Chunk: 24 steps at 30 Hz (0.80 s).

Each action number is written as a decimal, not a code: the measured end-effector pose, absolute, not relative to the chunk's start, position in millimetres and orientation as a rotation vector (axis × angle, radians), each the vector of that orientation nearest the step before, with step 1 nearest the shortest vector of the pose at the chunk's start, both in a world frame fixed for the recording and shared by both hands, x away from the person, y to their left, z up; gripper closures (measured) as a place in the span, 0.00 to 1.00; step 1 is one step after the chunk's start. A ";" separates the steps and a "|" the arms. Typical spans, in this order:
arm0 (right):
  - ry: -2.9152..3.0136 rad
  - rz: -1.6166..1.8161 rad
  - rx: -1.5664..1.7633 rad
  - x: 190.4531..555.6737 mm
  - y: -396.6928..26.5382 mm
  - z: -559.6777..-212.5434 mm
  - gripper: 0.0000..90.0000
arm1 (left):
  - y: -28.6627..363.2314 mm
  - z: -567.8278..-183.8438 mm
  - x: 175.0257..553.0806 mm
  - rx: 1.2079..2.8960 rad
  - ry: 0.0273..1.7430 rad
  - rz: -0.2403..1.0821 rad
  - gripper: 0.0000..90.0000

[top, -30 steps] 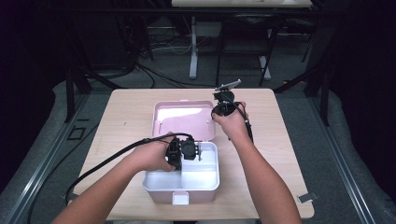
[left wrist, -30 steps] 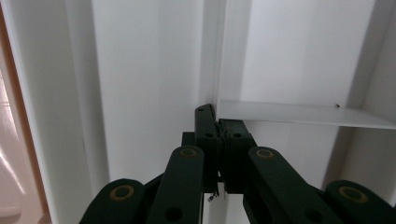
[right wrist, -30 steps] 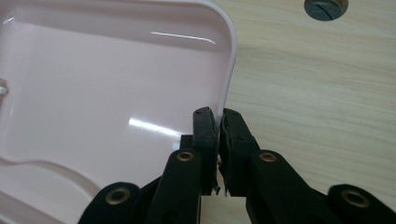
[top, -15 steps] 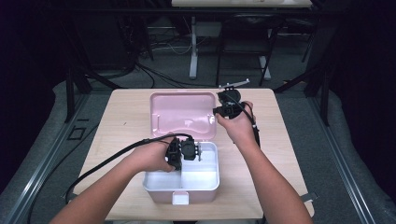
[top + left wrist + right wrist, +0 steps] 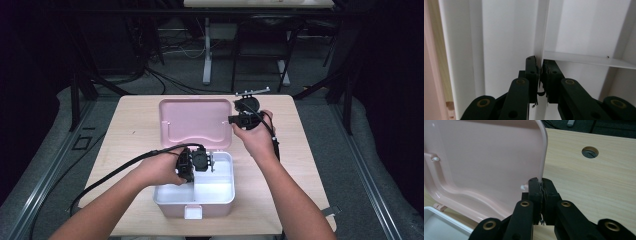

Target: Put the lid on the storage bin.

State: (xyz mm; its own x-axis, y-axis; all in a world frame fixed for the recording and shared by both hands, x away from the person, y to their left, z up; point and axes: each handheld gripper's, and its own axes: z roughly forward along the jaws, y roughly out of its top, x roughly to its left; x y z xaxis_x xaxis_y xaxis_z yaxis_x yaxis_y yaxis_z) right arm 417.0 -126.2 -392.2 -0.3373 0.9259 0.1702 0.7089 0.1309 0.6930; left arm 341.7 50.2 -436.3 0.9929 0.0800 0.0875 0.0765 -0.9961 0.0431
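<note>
A pale wooden table point(image 5: 135, 130) carries a white storage box point(image 5: 220, 195) near the person's edge, its pink lid point(image 5: 192, 122) swung open and standing tilted back behind it. The right gripper point(image 5: 235, 120) is clamped tight on the lid's right edge, holding it up. The left gripper point(image 5: 210, 162) reaches down inside the box with a thin white divider wall point(image 5: 541, 37) between its jaws, which have just been easing apart and now sit slightly slack around it
</note>
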 end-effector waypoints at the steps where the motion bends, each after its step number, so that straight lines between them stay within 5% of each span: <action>1: 2.112 1.020 1.593 417.0 -126.2 -392.3 0.97 | 52.1 -433.1 341.9 3.076 0.139 0.141 0.91; 24: 2.110 1.027 1.576 415.3 -122.3 -392.1 0.98 | 146.7 -397.6 367.8 2.595 0.702 0.314 0.87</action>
State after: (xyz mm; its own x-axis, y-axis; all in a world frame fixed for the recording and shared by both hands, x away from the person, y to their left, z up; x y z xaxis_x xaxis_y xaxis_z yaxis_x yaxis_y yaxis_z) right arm 415.3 -122.3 -392.1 -0.3443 0.9244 0.1641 0.6993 0.1359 0.7018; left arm 367.8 146.7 -397.6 0.8460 0.5231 0.1032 0.4254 -0.7788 0.4610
